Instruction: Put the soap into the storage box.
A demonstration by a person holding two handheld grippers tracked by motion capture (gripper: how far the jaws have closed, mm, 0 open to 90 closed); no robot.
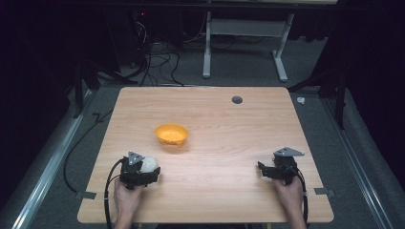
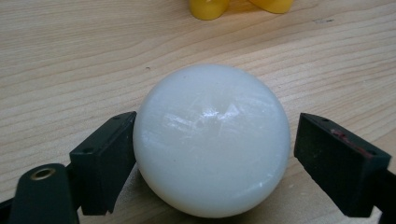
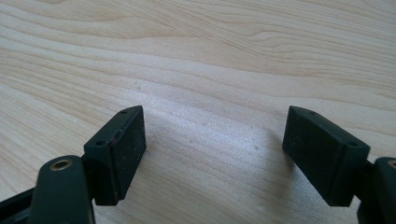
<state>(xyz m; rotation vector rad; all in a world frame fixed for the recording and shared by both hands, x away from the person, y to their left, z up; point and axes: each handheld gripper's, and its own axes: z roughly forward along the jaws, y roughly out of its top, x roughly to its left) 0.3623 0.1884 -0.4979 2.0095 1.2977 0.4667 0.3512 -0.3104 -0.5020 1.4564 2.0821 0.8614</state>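
High view: one orange bowl (image 1: 172,134) sits mid-table (image 1: 224,191); one white ball (image 1: 149,164) lies at the left gripper (image 1: 143,171). Left gripper view: jaws spread around the ball (image 2: 211,140), one touching. Right gripper view: right gripper (image 3: 212,154) jaws apart over bare wood.

No readable text, labels, brands or numbers on any visible surface.

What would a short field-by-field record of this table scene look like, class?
Surface: light wooden table
Object in hand: glossy white ball, resting on the table
Left gripper: open; ball sits between the fingers, a gap showing on one side
Right gripper: open, nothing between the fingers
Other item: small orange plastic bowl, beyond the ball
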